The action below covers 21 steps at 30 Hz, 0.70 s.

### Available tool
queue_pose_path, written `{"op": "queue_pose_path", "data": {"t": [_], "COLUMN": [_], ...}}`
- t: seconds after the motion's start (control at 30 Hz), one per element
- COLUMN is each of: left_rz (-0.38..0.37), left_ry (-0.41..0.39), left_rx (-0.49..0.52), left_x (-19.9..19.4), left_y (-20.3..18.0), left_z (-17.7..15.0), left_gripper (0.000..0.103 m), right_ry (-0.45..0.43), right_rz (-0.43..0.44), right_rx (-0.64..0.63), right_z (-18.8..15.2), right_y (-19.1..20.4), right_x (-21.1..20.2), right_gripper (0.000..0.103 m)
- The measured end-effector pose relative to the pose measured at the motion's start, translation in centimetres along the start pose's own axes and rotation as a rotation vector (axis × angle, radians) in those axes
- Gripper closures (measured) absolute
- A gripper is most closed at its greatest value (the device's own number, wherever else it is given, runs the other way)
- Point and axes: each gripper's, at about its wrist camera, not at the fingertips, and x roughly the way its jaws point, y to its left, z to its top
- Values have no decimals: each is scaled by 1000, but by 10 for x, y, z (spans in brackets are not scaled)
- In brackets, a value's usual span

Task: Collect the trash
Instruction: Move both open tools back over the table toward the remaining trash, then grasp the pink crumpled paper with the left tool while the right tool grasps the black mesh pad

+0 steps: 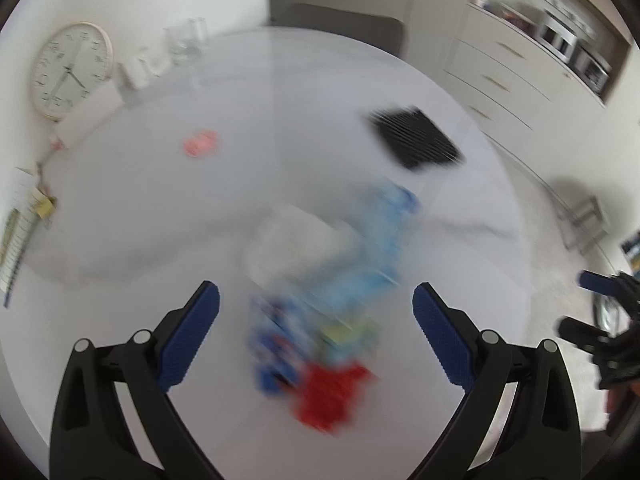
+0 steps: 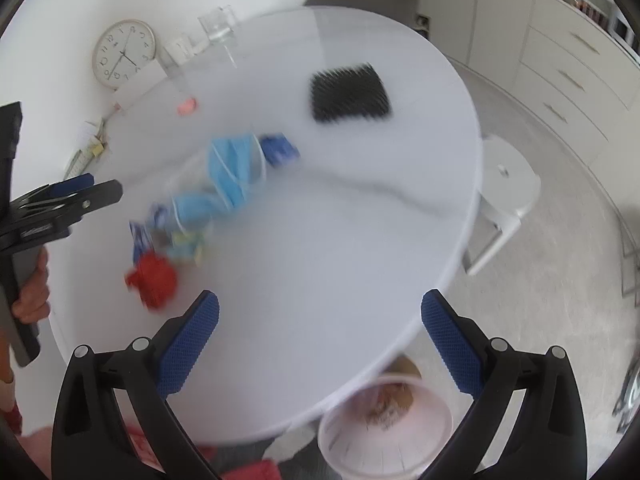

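Left gripper (image 1: 316, 296) jaws wide, empty, above blurred trash pile (image 1: 320, 320) (red wad, blue masks, wrappers) on round white table (image 1: 120, 208), right gripper (image 2: 320, 306) spread, empty, bin (image 2: 386, 428) below table edge

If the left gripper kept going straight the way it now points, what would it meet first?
Probably the crumpled red wrapper, lying on the round white table between the open left gripper fingers, at the pile's near edge. Motion blur leaves depth uncertain.
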Motion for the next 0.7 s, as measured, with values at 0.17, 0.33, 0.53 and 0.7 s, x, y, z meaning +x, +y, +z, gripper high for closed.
{"op": "queue_pose_path", "data": {"t": [0.17, 0.33, 0.53, 0.7], "left_rz": [58, 88, 89, 86], "left_ry": [-43, -55, -58, -32], "left_rx": [-40, -41, 19, 20], "left_x": [45, 98, 164, 201], "left_y": [67, 112, 131, 143], "left_z": [49, 89, 125, 145], "left_gripper": [10, 11, 20, 37], "right_ry": [-15, -12, -9, -2], "right_rz": [16, 14, 8, 4], "right_rx": [7, 46, 81, 86], "right_z": [56, 95, 130, 147], "right_y": [19, 22, 21, 16], "right_x": [28, 57, 86, 102], "right_gripper": [3, 3, 3, 3]}}
